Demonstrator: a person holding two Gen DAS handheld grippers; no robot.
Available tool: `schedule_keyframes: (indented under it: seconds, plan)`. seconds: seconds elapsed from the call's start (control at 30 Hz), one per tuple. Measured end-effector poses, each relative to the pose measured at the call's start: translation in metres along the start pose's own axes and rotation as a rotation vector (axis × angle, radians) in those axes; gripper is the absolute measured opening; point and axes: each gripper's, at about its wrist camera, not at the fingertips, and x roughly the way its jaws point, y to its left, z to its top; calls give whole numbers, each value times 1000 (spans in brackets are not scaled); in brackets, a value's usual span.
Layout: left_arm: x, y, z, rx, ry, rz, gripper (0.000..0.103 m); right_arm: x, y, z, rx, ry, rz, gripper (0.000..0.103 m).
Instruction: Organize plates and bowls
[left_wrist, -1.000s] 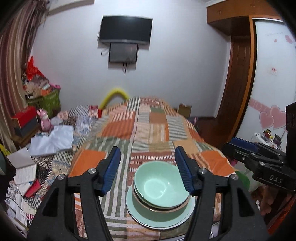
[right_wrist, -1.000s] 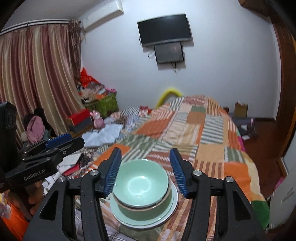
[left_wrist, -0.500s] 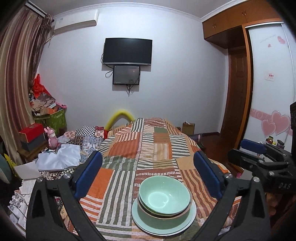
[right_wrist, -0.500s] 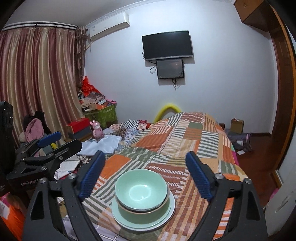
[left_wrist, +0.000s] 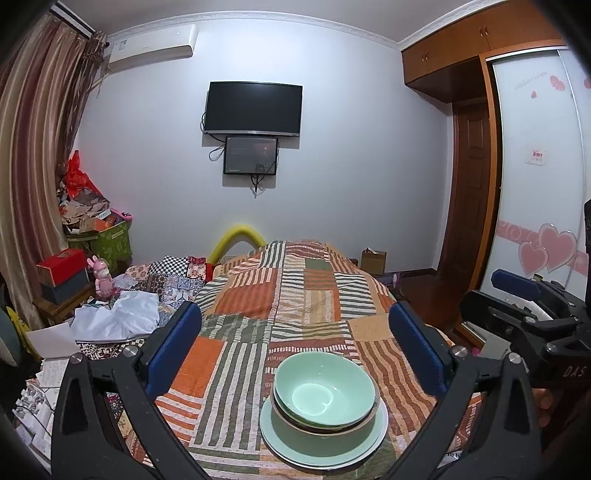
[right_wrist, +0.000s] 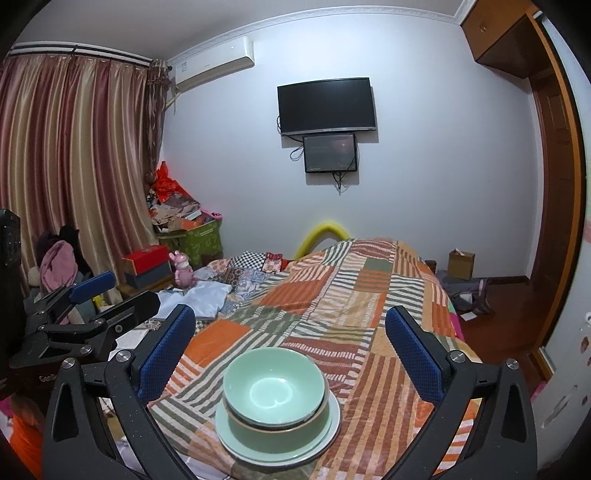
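A pale green bowl (left_wrist: 325, 393) sits nested in a second green bowl with a brown rim (left_wrist: 328, 430), both stacked on a pale green plate (left_wrist: 380, 434) at the near end of the patchwork bed cover. The same stack shows in the right wrist view: top bowl (right_wrist: 273, 384), lower bowl (right_wrist: 277, 424), plate (right_wrist: 332, 424). My left gripper (left_wrist: 295, 350) is open wide and empty, held back from the stack. My right gripper (right_wrist: 290, 350) is open wide and empty too, also behind the stack. The right gripper shows at the right of the left wrist view (left_wrist: 524, 306).
The striped patchwork cover (left_wrist: 306, 295) runs away toward the far wall. Clothes, papers and boxes (left_wrist: 110, 317) crowd the left side. A wardrobe with a sliding door (left_wrist: 535, 184) stands at the right. A cardboard box (right_wrist: 461, 264) sits on the floor.
Both grippers opened from a narrow gap around the bowls to wide open and drew back and up from the stack. The stack stayed in place.
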Motion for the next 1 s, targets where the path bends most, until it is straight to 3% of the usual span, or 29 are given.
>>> schedule_keyframes:
  seconds: [1.0]
  plan:
    - [-3,-2,-2,-11,-3,-28,103,0,-4,0,9,1,-10,103]
